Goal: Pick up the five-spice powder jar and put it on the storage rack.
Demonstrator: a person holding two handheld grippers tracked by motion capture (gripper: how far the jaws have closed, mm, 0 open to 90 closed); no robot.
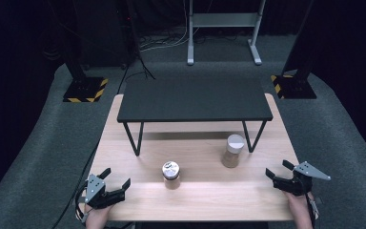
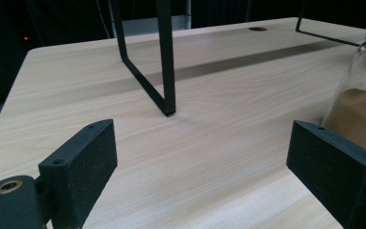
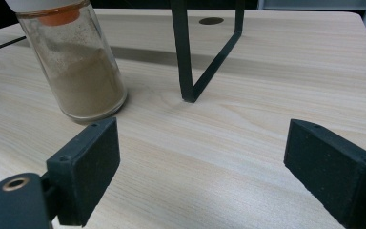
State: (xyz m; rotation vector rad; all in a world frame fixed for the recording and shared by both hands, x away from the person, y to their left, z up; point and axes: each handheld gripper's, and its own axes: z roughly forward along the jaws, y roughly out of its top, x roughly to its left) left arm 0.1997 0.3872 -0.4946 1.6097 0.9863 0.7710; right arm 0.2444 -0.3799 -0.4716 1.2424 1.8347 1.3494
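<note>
Table [image 1: 138,157]: jar [image 1: 171,175] between parted left gripper [image 1: 117,181], right gripper [image 1: 277,171].

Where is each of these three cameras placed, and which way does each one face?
High view: above the person's side, facing forward and down on the wooden table; forearms, left tool and right tool show.
Left gripper view: rides the left tool, facing the shelf leg and silver-capped jar; its own open jaws show.
Right gripper view: rides the right tool, facing the white-capped jar; its own open jaws show.
Shared: both jars and the black shelf also appear in the high view.
</note>
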